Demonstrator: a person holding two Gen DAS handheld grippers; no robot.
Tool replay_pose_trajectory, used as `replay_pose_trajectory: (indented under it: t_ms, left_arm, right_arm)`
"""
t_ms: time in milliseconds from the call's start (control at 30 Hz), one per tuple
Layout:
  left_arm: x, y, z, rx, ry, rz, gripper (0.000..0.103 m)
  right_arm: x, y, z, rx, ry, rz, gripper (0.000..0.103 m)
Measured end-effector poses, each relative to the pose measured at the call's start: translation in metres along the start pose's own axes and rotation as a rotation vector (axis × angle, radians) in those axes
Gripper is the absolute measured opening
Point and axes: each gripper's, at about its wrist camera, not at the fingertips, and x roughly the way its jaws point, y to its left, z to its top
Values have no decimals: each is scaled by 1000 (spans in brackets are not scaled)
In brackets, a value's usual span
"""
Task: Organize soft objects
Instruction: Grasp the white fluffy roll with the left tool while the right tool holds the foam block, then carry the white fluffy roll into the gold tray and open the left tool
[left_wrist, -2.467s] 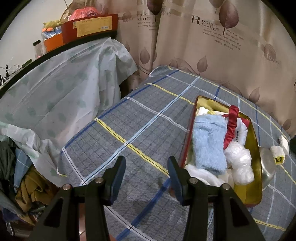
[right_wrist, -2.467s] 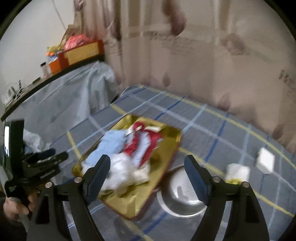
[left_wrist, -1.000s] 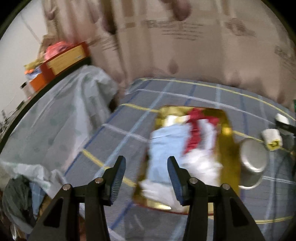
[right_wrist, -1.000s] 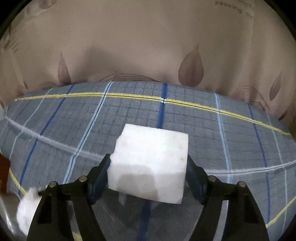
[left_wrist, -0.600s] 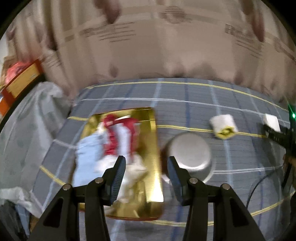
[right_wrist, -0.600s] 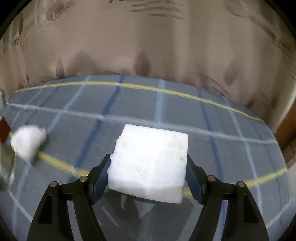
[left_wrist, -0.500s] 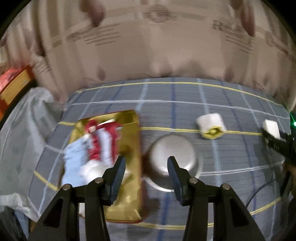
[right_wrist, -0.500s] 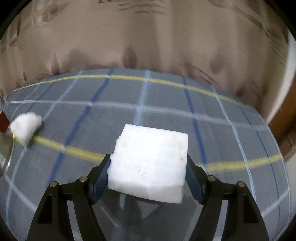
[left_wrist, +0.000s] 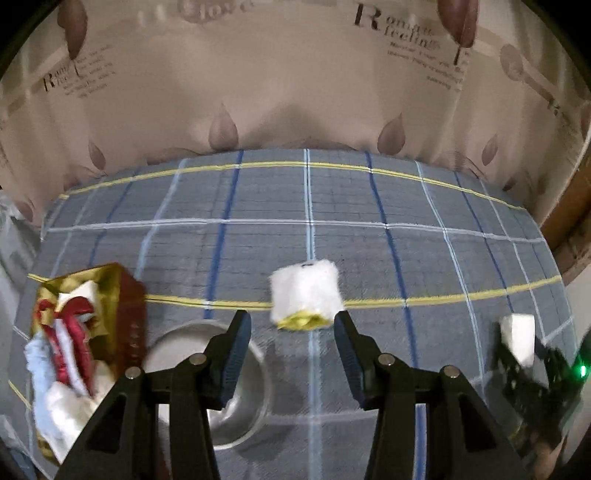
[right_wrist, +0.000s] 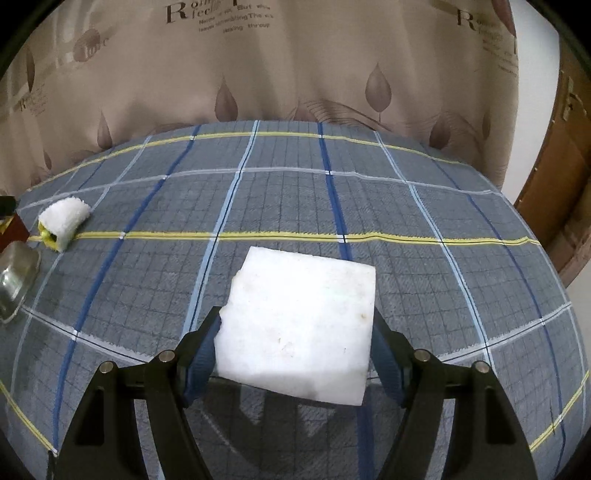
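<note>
We see beige curtain (right_wrist: 295, 74) with brown leaf prints and dark lettering across whole back. Below it, grey-blue plaid cloth (left_wrist: 332, 229) with blue, white, yellow lines covers flat surface. At right, white wall strip (right_wrist: 535, 110), brown wooden door frame (right_wrist: 565, 177). Light dim, indoor.

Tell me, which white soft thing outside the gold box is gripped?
The white foam block, pinched in the right gripper. The fluffy white roll lies loose on the checked cloth ahead of the open left gripper.

White foam block (right_wrist: 299, 328) clamped in right claw (right_wrist: 295, 345); fluffy white roll (left_wrist: 304, 293) on plaid cloth.
</note>
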Motion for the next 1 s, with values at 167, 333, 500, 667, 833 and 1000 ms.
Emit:
replay_pose_trajectory:
  t_ms: [167,333,500,667,833,1000]
  left_arm:
    - [23,-14,14,-1,19,-6,48]
    - [55,-14,23,-35,82,20,48]
    - [78,-18,21,-35,118,49,48]
    - [87,-21,19,-22,102,95,48]
    - [84,-16,18,-40,96,98,34]
    - [68,-17,14,-25,80,86,29]
  right_arm:
    - [9,-1,-1,10,45,21,71]
    - [11,0,-1,5,56,16,71]
    - [12,1,-1,0,59,11,71]
    - [12,2,-1,-3,60,7,72]
    - [13,2,-2,-4,62,4,72]
    - [15,2,-2,-6,65,-1,72]
